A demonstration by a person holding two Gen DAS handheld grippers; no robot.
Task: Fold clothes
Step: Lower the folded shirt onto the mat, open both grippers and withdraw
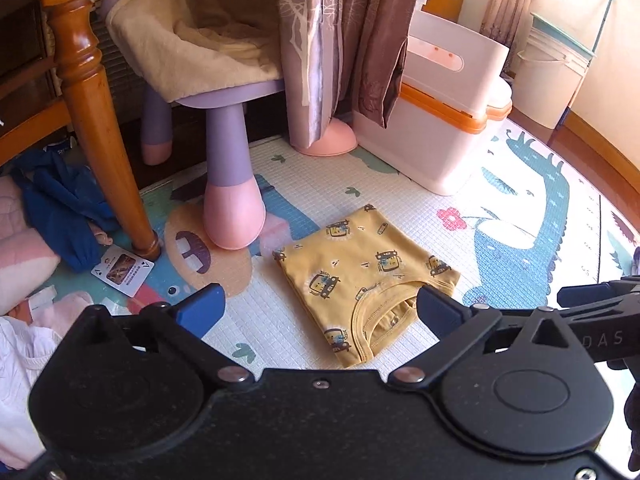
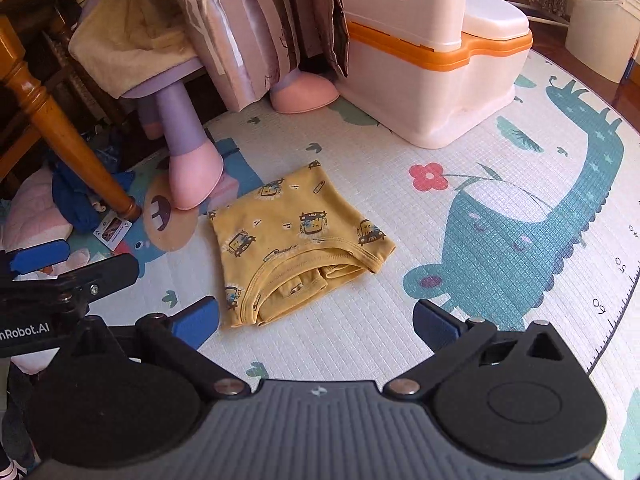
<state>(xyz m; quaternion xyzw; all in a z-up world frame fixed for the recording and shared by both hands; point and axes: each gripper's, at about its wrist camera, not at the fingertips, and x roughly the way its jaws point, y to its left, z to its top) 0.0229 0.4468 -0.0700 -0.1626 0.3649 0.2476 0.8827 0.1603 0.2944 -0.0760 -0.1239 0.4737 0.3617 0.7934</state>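
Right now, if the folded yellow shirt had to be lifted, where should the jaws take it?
Probably the folded edge of the yellow shirt on its left side, coming in low from the near-left. There the layers look stacked and closed, while the near collar side gapes open, so a pinch there might catch only one layer.

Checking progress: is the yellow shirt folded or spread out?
Folded: the yellow shirt lies as a compact layered rectangle on the mat, neckline showing, no sleeves out.
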